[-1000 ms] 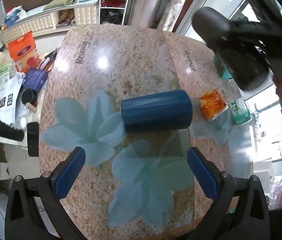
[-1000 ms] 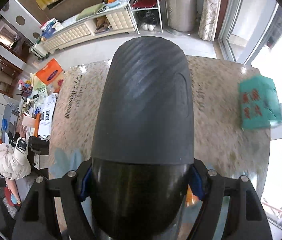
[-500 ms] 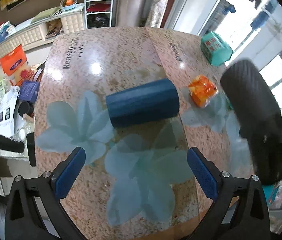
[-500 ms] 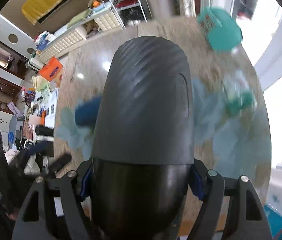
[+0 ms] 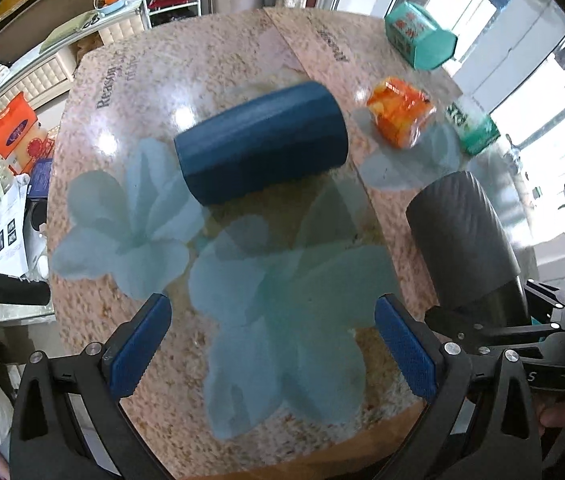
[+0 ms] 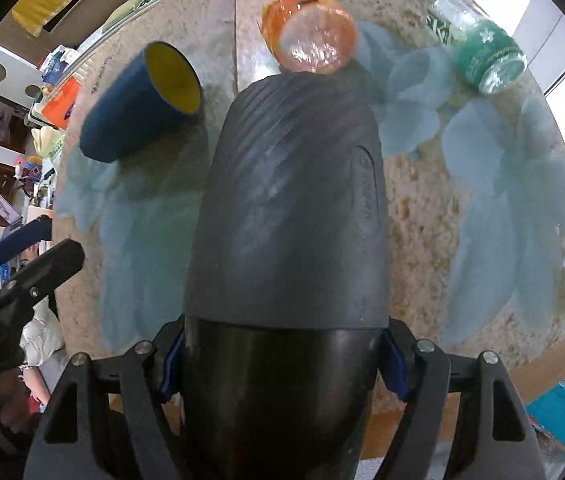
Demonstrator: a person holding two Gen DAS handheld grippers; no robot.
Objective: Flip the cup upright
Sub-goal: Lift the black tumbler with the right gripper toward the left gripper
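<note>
Grey and ribbed, the dark cup (image 6: 286, 208) sits clamped between the blue pads of the right gripper (image 6: 282, 360), its glossy lower half near the camera and its closed end pointing away over the speckled stone table (image 5: 210, 60). A second ago the same cup was aimed out across the room at the far cabinets; half a second ago it was swinging; now the right wrist looks steeply down onto the tabletop, and the left view shows the cup low at the table's right edge, close above or on the glass — contact cannot be told. That swing suggests the turn is mostly made and the set-down is at hand, though which end is the mouth is not visible.

The left gripper (image 5: 274, 344) hovers at the near edge with jaws wide and nothing between them, as it did a second ago. A blue cup (image 5: 260, 146) lies on its side at the table's centre, yellow inside, its mouth facing right; it has not shifted, only the camera has. An orange wrapped jar (image 5: 400, 114), a green bottle (image 5: 472, 128) and a teal box (image 5: 418, 36) lie at the far right. The blue cup looks likely to be the next job.
</note>
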